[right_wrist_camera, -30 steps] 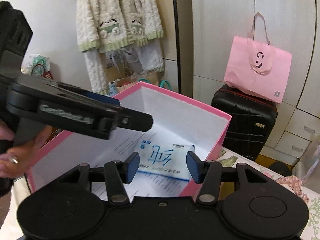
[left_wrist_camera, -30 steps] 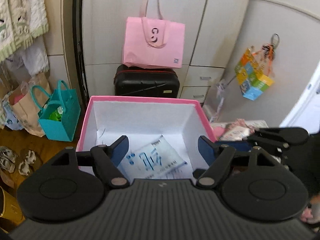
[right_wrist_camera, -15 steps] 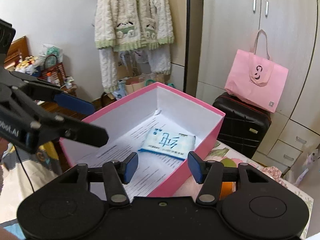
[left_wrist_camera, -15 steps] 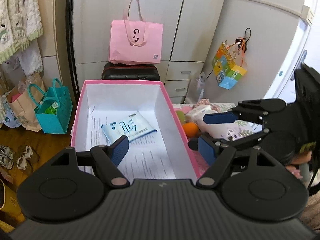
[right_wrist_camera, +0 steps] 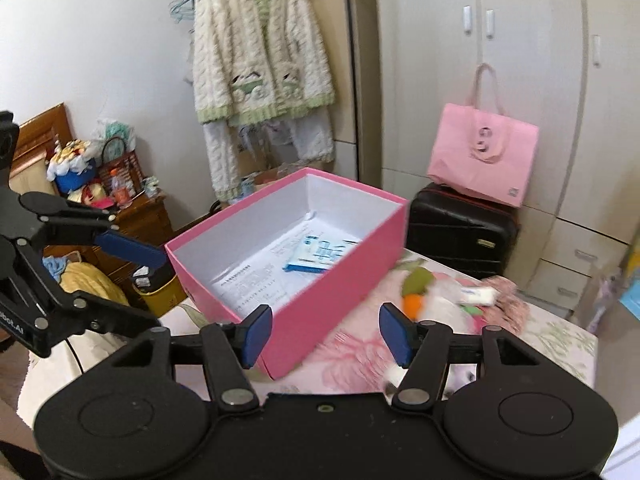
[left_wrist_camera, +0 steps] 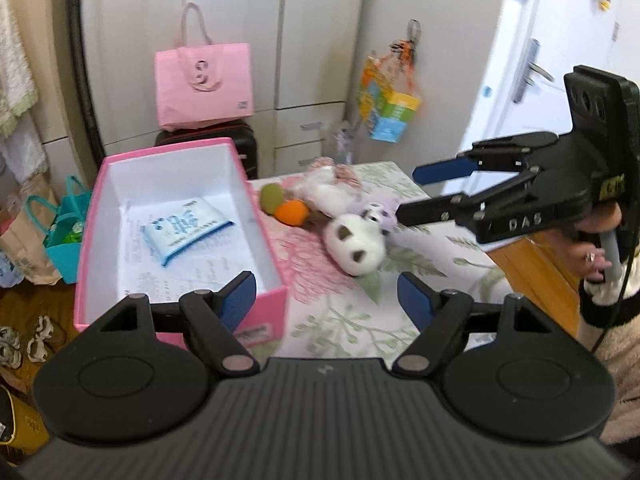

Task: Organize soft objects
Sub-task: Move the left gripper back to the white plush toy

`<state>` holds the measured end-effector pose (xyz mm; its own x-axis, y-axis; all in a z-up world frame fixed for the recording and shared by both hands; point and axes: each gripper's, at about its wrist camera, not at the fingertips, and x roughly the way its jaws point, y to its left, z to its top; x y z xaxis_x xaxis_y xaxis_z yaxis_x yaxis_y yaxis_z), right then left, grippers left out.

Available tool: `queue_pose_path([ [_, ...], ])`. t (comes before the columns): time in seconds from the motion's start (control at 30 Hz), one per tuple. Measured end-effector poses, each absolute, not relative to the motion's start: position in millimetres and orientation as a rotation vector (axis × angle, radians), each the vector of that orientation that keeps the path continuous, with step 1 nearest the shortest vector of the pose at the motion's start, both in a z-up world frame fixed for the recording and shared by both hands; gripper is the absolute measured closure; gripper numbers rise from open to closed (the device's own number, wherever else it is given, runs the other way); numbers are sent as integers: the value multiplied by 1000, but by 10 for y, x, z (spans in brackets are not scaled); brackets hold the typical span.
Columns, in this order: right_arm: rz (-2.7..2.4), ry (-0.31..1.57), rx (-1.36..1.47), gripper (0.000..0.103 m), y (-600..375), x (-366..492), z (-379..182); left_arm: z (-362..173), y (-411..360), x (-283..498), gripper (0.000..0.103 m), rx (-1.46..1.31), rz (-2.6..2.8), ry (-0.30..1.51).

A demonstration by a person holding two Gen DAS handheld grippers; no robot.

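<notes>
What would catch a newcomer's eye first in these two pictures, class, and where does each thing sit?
The bright pink box stands open at the table's left edge, with a white-and-blue tissue pack lying flat inside. To its right, a heap of soft toys lies on the floral cloth, the white panda plush nearest. The right gripper hovers open beside that heap, and the left gripper is open too.

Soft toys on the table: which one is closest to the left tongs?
The white plush with dark patches; the orange ball and green one lie farther back.
</notes>
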<state>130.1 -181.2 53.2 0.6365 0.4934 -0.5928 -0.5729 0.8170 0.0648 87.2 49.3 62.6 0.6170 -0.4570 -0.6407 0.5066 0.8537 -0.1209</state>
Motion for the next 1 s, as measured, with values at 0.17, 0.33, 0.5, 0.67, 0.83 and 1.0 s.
queue_pose_path([
  [0.17, 582, 630, -133, 35, -2063, 1066, 409, 511, 300, 771, 25, 104, -611, 732],
  [0.33, 567, 654, -145, 34, -2256, 933, 160, 357, 84, 760, 25, 146, -643, 782],
  [0.5, 573, 655, -172, 34, -2378, 849, -88, 263, -120, 797, 25, 193, -666, 792],
  [0.67, 604, 655, -109, 27, -2515, 891, -392, 107, -310, 917, 25, 191, -681, 754],
  [0.83, 614, 590, -141, 27, -2491, 963, -632, -86, -452, 1100, 25, 148, -675, 709],
  [1.0, 633, 495, -216, 23, -2359, 1059, -831, -273, -544, 1305, 18, 67, -661, 671],
])
